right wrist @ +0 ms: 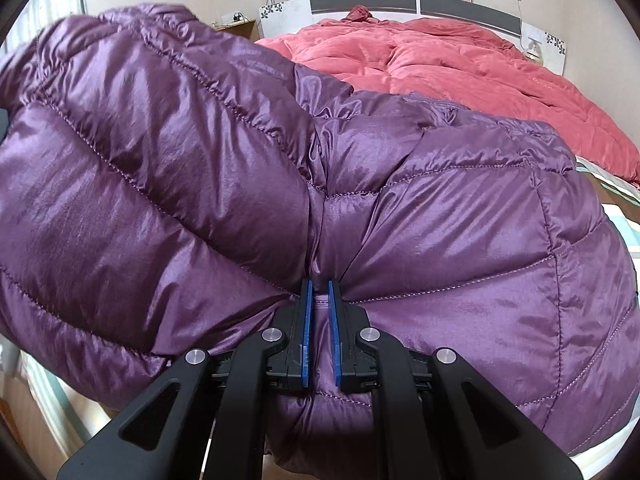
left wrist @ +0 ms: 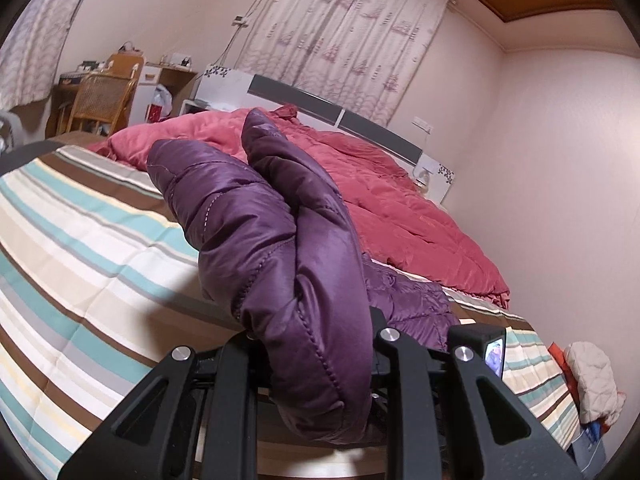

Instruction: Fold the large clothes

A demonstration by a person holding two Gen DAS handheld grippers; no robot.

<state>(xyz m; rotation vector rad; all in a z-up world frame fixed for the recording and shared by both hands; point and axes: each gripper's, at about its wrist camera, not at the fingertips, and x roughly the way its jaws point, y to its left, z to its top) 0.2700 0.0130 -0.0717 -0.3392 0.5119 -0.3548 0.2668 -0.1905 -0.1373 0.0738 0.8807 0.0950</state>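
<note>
So the purple puffer jacket [right wrist: 248, 168] is on the bed, on top of the striped sheet [left wrist: 80, 240], with the red comforter [left wrist: 400, 208] bunched up behind it toward the headboard [left wrist: 320, 108].

The right gripper [right wrist: 319, 320] has its blue-padded fingers [right wrist: 307, 320] pinched nearly together on a fold of the jacket's shiny fabric right at the near edge, with a thin ridge of purple squeezed between them. From that view the jacket spreads wide, its long axis running left to right across the bed, and the left portion is lifted higher than the rest.

The left gripper [left wrist: 316, 344] is clamped on a thick padded part of the jacket, looks like a sleeve or an edge roll; I honestly can't tell which. The fingertips themselves are buried under the fabric, but the roll sits jammed between the black finger bodies. That held bit stands up off the sheet and points away toward the headboard, and the rest of the jacket trails down to the right onto the bed.

Container-wise, nothing much: off the bed's right side there's a heap of clothes [left wrist: 592, 384], and whether it sits in anything I can't make out.
</note>
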